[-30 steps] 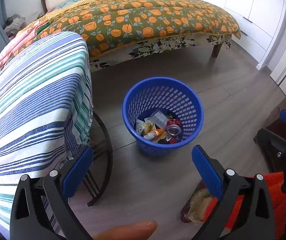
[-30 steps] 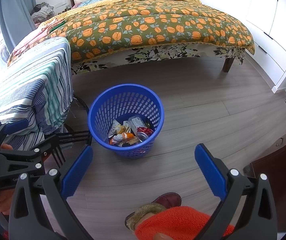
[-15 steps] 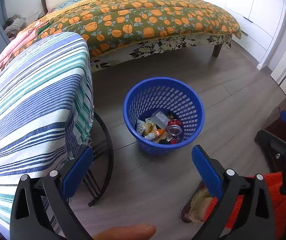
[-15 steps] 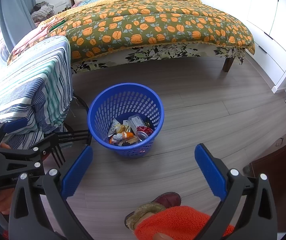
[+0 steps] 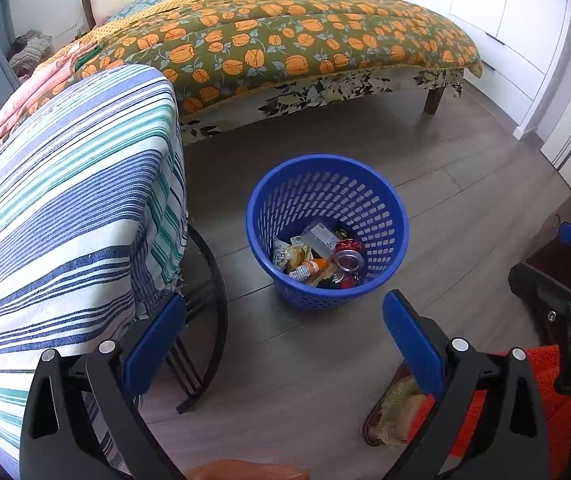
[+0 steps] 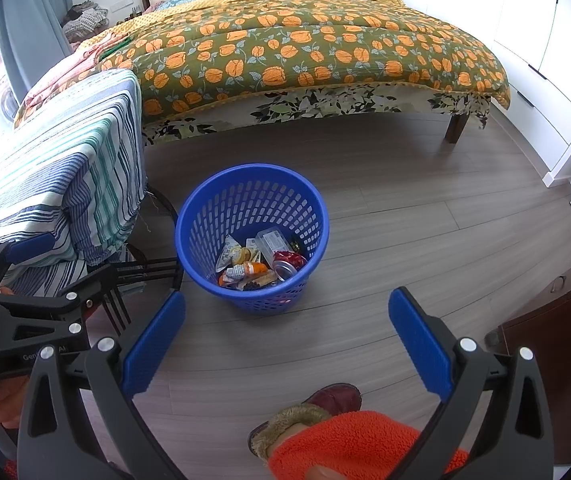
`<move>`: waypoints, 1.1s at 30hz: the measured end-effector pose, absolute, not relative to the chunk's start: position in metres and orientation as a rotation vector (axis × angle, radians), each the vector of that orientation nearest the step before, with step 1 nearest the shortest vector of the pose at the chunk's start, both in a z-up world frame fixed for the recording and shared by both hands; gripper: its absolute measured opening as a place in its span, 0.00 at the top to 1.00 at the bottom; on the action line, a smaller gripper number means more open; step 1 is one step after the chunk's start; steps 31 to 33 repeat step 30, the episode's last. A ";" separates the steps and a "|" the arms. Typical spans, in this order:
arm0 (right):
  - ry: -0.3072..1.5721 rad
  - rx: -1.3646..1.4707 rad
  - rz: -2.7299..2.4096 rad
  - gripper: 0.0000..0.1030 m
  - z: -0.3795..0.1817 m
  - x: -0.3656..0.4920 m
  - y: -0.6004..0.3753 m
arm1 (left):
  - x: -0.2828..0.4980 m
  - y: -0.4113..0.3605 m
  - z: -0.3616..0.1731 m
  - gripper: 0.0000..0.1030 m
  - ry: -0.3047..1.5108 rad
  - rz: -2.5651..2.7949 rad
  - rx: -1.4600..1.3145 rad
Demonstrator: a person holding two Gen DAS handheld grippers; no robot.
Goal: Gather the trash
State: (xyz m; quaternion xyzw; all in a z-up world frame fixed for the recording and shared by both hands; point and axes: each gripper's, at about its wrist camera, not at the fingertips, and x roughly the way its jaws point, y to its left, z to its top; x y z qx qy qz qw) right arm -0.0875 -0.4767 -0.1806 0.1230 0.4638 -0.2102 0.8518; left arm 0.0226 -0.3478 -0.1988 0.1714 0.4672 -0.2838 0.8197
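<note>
The round blue perforated plastic waste basket [image 5: 327, 232] stands on the grey wood-plank floor [image 6: 425, 208] in front of the bed with the orange-flowered quilt [image 6: 305, 52]. It already holds the trash [image 6: 259, 264]: wrappers, a small bottle and a red can. No loose litter shows around the basket, so collection appears largely complete. The left gripper [image 5: 283, 344] and right gripper [image 6: 285, 342] are both spread wide and empty. Only the left wrist view shows the striped cloth [image 5: 69, 216] up close beside the basket.

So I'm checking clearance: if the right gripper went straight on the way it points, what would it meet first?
Probably the blue trash basket standing on the wooden floor; the open right gripper holds nothing, though depth is unclear.
</note>
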 end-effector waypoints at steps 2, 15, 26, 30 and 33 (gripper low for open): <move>0.976 0.259 -0.443 0.04 -0.180 -0.088 -0.476 | 0.023 -0.348 -0.199 0.05 0.995 -0.605 0.365; 0.978 0.258 -0.443 0.04 -0.180 -0.087 -0.477 | 0.023 -0.345 -0.199 0.05 0.987 -0.596 0.359; 0.980 0.259 -0.446 0.04 -0.178 -0.088 -0.482 | 0.023 -0.345 -0.194 0.05 0.992 -0.609 0.361; 0.980 0.259 -0.446 0.04 -0.177 -0.089 -0.483 | 0.020 -0.347 -0.192 0.05 0.985 -0.612 0.369; 0.980 0.259 -0.446 0.04 -0.177 -0.089 -0.483 | 0.020 -0.347 -0.192 0.05 0.985 -0.612 0.369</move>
